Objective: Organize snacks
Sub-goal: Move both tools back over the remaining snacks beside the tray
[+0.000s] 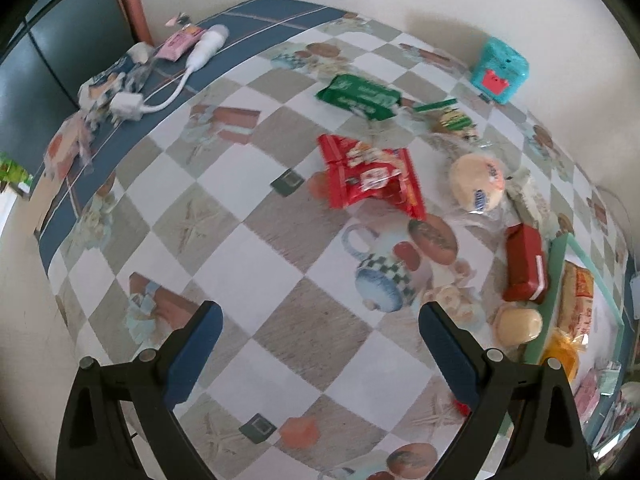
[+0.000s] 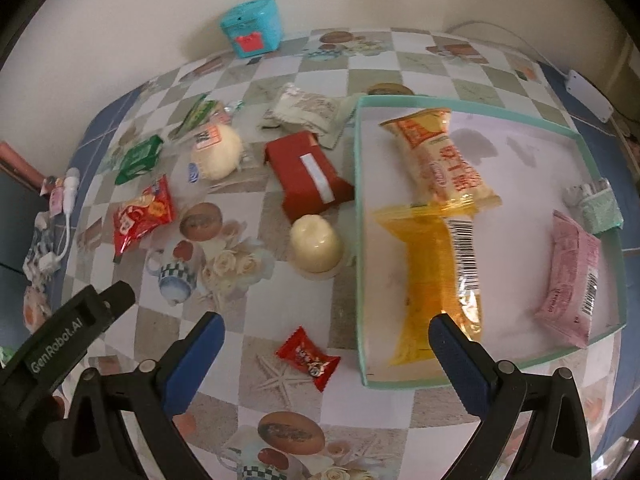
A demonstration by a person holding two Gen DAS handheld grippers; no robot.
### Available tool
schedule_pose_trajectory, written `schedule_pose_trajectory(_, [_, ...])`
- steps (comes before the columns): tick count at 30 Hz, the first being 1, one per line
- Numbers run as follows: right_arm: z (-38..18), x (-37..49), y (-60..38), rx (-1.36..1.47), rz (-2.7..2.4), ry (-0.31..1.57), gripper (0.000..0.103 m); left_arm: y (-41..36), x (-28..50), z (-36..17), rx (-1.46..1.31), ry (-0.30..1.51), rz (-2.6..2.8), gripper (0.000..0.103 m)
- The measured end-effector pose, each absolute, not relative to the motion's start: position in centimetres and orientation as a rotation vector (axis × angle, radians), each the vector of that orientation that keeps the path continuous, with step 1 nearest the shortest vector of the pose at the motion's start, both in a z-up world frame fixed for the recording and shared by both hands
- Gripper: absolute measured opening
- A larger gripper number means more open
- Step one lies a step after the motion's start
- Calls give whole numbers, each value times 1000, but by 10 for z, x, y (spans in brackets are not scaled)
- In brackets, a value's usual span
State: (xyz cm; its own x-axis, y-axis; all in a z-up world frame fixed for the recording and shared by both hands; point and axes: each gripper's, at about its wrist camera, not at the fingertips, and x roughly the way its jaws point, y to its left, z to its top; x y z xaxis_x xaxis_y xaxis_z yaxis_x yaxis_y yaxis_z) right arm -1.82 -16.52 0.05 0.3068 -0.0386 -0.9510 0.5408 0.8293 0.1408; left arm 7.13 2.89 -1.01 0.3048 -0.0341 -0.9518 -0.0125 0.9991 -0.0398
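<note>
Partly done: tray (image 2: pixel 357 216) holds yellow pack (image 2: pixel 424 276), orange pack (image 2: pixel 440 160), pink pack (image 2: pixel 572 276), while red candy (image 2: pixel 308 358), jelly cup (image 2: pixel 316 246), red box (image 2: pixel 308 176), bun (image 2: pixel 216 152), chips (image 2: pixel 142 214) remain on table (image 2: pixel 248 320); left gripper (image 1: pixel 320 320) and right gripper (image 2: pixel 326 332) both spread, empty.

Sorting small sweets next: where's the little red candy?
Right wrist view: red candy lies on the table between the open fingers, just left of the tray.

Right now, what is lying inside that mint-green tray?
Inside the tray: an orange bag, a yellow bag partly under it, a pink packet and a small green wrapper. Whatever lies beneath them is covered.
</note>
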Motion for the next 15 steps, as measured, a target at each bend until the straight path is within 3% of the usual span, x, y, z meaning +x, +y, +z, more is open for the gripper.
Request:
schedule_pose_trajectory(10, [-6, -15, -157, 511, -320, 1229, 96, 54, 73, -25, -123, 1310, 61, 99])
schedule_pose_trajectory(15, [-10, -12, -152, 508, -292, 1249, 83, 56, 76, -28, -158, 1329, 50, 99])
